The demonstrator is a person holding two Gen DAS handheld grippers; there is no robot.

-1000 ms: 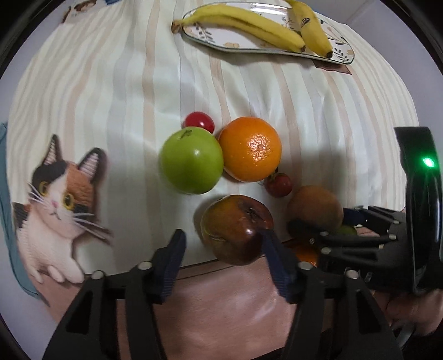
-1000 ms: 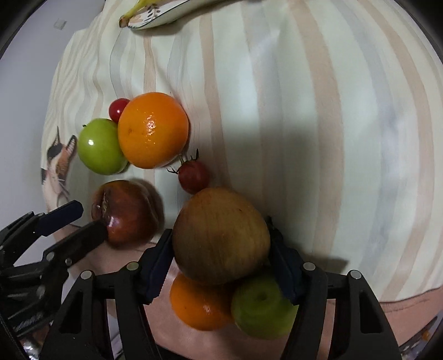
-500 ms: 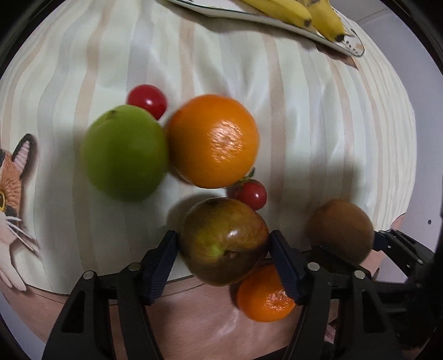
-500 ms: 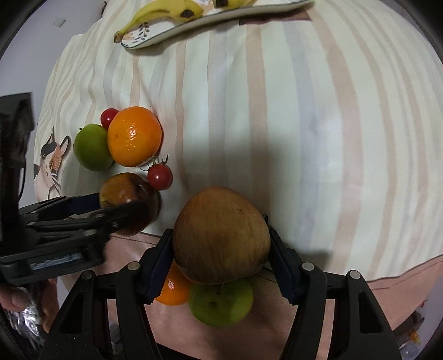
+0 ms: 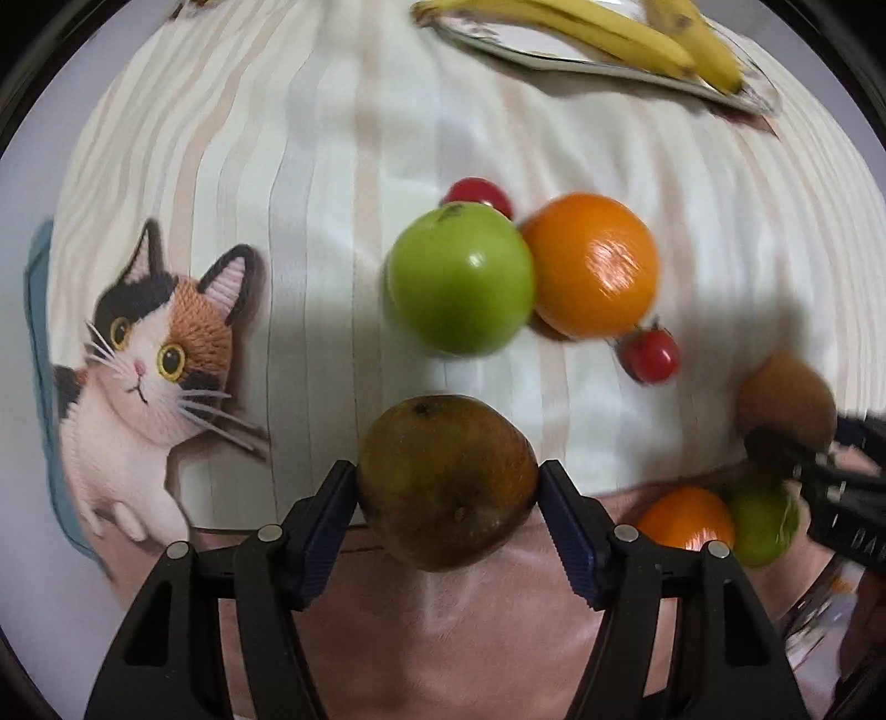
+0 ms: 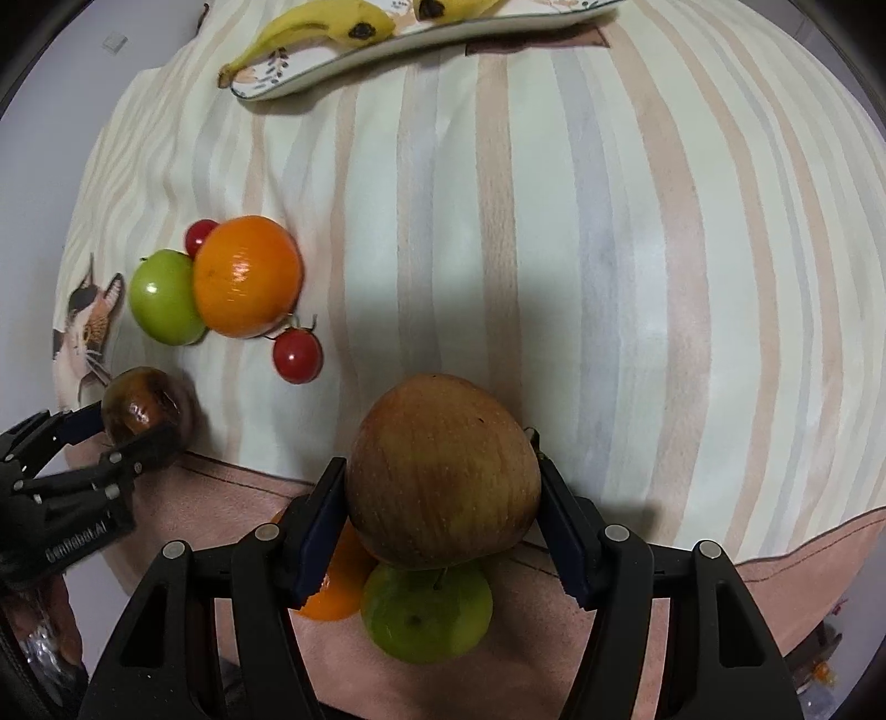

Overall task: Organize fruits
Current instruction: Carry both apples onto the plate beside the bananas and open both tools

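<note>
My left gripper [image 5: 446, 498] is shut on a dark brown-green apple [image 5: 446, 482], held above the cloth's near edge; the same apple shows at the left of the right wrist view [image 6: 138, 410]. My right gripper [image 6: 440, 498] is shut on a reddish-brown apple [image 6: 443, 471], also seen at the right of the left wrist view [image 5: 786, 399]. On the striped cloth lie a green apple [image 5: 459, 277], a large orange [image 5: 595, 266] and two cherry tomatoes [image 5: 650, 354] [image 5: 476, 194]. A small orange [image 6: 332, 592] and a green apple [image 6: 426, 615] lie below my right gripper.
A patterned plate [image 6: 332, 66] with two bananas [image 5: 559, 27] stands at the far edge of the cloth. A cat picture [image 5: 149, 354] is on the cloth's left part. Pink-brown cover [image 5: 443, 637] lies in front of the cloth.
My left gripper has lifted the dark apple and moved back and left. My right gripper has risen with its apple, so the fruits on the cloth look farther away.
</note>
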